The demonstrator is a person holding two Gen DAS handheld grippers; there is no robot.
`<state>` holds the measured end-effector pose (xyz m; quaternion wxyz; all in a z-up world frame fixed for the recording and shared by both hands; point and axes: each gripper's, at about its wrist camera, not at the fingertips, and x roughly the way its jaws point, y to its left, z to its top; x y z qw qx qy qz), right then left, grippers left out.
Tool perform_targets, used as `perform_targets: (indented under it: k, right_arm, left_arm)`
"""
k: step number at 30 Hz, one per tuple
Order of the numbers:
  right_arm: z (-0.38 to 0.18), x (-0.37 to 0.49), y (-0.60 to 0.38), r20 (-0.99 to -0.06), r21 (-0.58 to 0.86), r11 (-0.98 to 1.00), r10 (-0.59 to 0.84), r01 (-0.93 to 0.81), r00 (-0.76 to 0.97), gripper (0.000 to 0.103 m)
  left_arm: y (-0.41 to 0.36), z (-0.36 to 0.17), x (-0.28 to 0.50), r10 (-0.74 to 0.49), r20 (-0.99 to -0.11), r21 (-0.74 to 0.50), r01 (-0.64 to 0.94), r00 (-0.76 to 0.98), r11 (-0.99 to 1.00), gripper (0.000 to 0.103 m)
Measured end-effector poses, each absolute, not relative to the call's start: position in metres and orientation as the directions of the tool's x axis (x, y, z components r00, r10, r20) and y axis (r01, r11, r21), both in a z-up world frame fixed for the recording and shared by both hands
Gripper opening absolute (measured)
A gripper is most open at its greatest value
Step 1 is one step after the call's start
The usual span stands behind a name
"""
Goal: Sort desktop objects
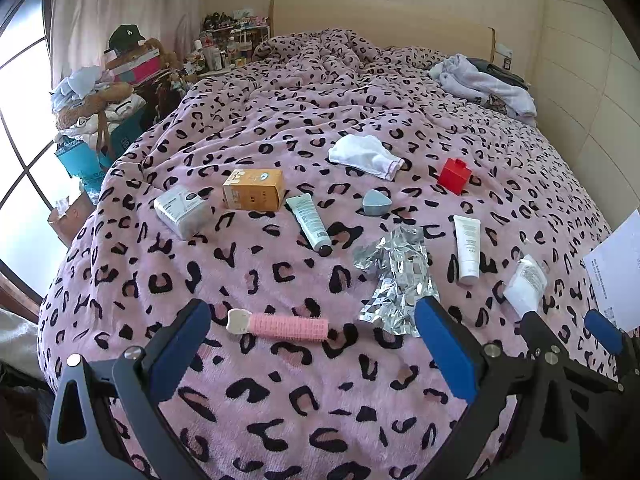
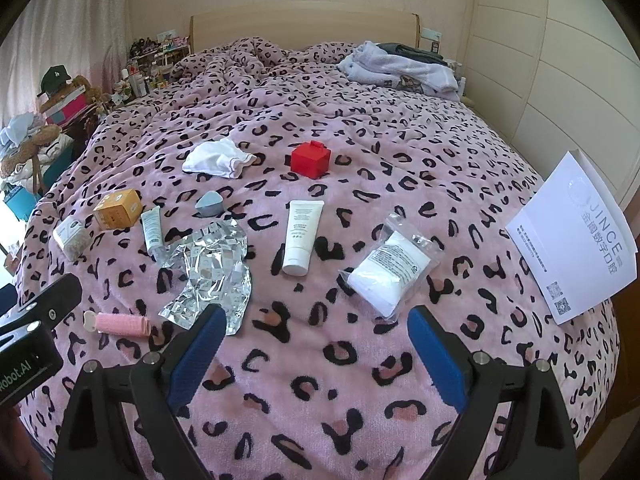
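Loose items lie on a pink leopard-print blanket [image 1: 280, 120]. A pink hair roller [image 1: 280, 327] lies just ahead of my open left gripper [image 1: 312, 344]. Beyond it are crumpled silver foil [image 1: 394, 276], a white tube [image 1: 467, 249], a green tube [image 1: 309, 221], an orange box [image 1: 254, 189], a white box [image 1: 182, 211], a blue-grey pebble-shaped thing [image 1: 376, 202], a red cube box [image 1: 454, 175] and a white cloth [image 1: 366, 156]. My right gripper [image 2: 316, 344] is open and empty, near a clear bag of white pads [image 2: 394, 270]. The white tube [image 2: 302, 236] and the foil [image 2: 212, 276] lie ahead of it.
A white leaflet [image 2: 576, 236] lies at the bed's right edge. Folded clothes [image 2: 396, 66] sit near the headboard. Piled bags, boxes and a cap [image 1: 124, 38] crowd the floor left of the bed. The right gripper's body [image 1: 560, 352] shows in the left wrist view.
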<state>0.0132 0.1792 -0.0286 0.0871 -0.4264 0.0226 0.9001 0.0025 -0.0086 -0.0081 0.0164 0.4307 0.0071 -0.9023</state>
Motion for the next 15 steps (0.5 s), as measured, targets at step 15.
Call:
perform_targets:
  k: [15]
  right_arm:
    - [-0.0253, 0.0134, 0.1783, -0.768, -0.036, -0.984, 0.138, -0.173, -0.626, 0.095]
  left_arm:
    - [-0.0086, -0.0082, 0.0018, -0.024, -0.781, 0.001, 0.036, -0.624, -0.999, 0.103]
